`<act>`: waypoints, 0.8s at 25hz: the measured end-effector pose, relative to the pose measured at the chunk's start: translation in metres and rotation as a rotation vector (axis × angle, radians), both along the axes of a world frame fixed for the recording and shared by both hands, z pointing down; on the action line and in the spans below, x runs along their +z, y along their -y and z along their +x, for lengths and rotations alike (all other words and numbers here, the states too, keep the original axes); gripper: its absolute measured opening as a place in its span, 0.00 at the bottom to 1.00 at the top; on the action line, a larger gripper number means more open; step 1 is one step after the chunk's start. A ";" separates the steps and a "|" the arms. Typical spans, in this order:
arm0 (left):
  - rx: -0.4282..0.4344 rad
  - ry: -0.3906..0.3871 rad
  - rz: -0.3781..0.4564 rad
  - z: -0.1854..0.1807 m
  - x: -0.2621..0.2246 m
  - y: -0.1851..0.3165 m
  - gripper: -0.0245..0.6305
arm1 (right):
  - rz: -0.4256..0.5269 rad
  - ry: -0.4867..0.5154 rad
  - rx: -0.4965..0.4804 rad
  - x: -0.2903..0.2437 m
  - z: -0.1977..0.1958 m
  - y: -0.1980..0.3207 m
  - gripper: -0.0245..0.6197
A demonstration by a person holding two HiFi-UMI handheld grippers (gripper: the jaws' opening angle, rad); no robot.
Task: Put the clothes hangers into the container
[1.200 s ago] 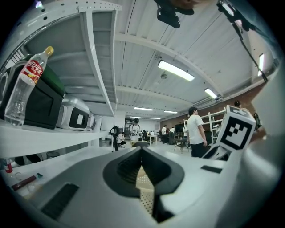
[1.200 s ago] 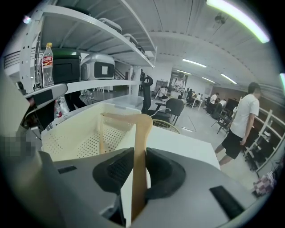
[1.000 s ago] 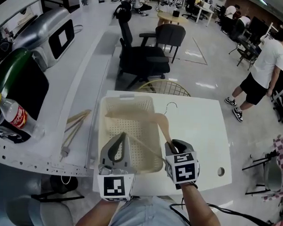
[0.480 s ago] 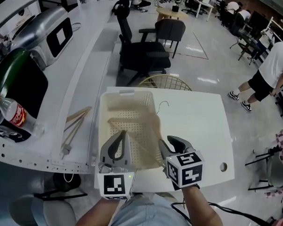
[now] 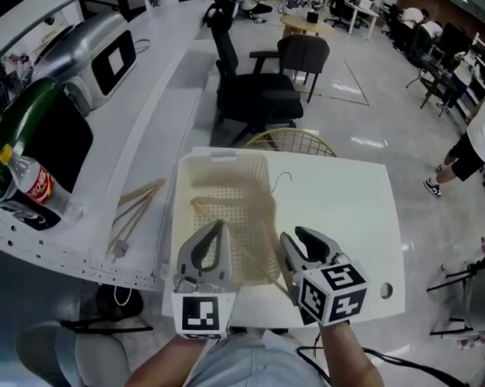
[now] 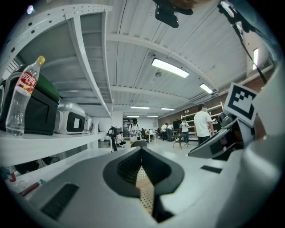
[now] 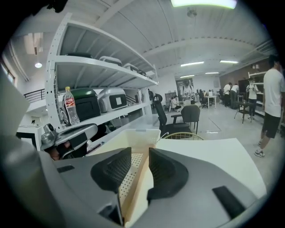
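Note:
A cream perforated basket [image 5: 176,218] stands on the white table [image 5: 346,209]. One wooden hanger [image 5: 230,204] lies in it, its wire hook [image 5: 284,179] poking over the right wall. My right gripper [image 5: 294,234] hovers at the basket's near right corner with its jaws opening. The hanger's arm [image 7: 136,182] runs between the jaws, and the pads stand clear of it. The basket's far rim [image 7: 138,132] shows beyond them. My left gripper [image 5: 218,224] hangs over the basket's near side, shut and holding nothing. In the left gripper view [image 6: 142,149] its fingertips meet.
Two more wooden hangers [image 5: 133,212] lie on the long white counter to the left, near a cola bottle [image 5: 26,183]. Behind the table stand a black office chair [image 5: 255,93] and a round wire frame [image 5: 289,141]. A cable hole [image 5: 386,290] is at the table's near right.
The hanger has dropped from a raised slant down into the basket. My right gripper's jaws have spread apart off it. The left gripper has stayed put.

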State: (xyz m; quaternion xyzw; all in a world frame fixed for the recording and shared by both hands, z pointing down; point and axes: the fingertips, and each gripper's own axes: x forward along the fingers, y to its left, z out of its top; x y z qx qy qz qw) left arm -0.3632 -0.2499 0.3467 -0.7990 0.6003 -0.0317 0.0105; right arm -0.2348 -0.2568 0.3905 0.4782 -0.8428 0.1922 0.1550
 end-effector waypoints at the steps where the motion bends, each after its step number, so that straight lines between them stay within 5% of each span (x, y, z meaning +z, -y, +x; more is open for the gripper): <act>1: -0.006 0.005 0.003 0.003 -0.002 -0.001 0.06 | 0.013 0.014 -0.004 -0.004 0.004 0.000 0.24; 20: -0.094 0.058 0.068 0.057 -0.033 -0.029 0.06 | 0.338 0.079 -0.104 -0.044 0.033 -0.008 0.06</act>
